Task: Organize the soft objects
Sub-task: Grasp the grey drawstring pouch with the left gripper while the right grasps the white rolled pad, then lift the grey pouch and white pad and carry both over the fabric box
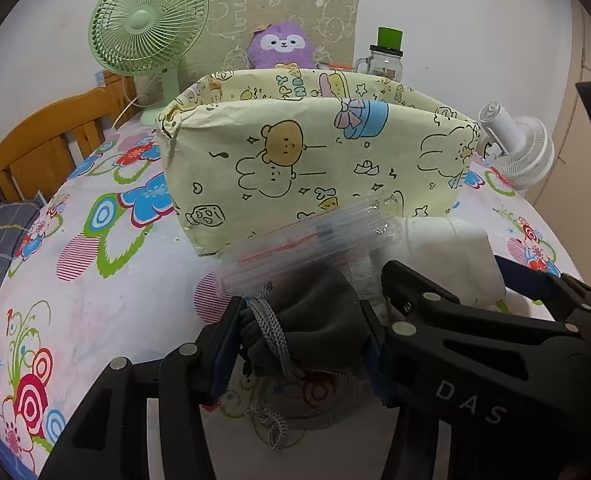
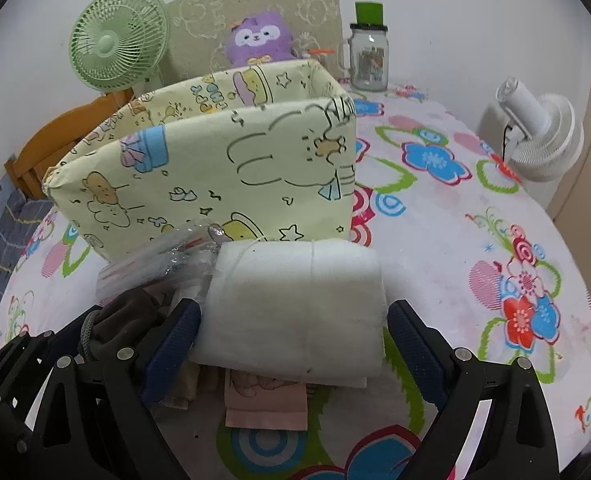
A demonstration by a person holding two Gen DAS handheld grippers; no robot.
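My left gripper [image 1: 301, 340] is shut on a grey drawstring pouch [image 1: 315, 320], its cord hanging below. A clear plastic zip bag [image 1: 307, 240] lies just beyond it, against a pale yellow cartoon-print fabric box [image 1: 315, 160]. My right gripper [image 2: 295, 340] is open, its fingers on either side of a folded white cloth [image 2: 295, 300] without squeezing it. A pink folded cloth [image 2: 265, 404] lies under the white one. The grey pouch [image 2: 115, 320] and the left gripper show at the lower left of the right wrist view. The box [image 2: 215, 168] stands right behind the pile.
A purple plush toy [image 1: 281, 46], a green fan [image 1: 147, 28] and a glass jar with a green lid [image 1: 383, 58] stand behind the box. A white fan [image 2: 535, 136] lies at the right. The flowered tablecloth [image 2: 475, 240] covers the table. A wooden bed frame [image 1: 43, 144] is at left.
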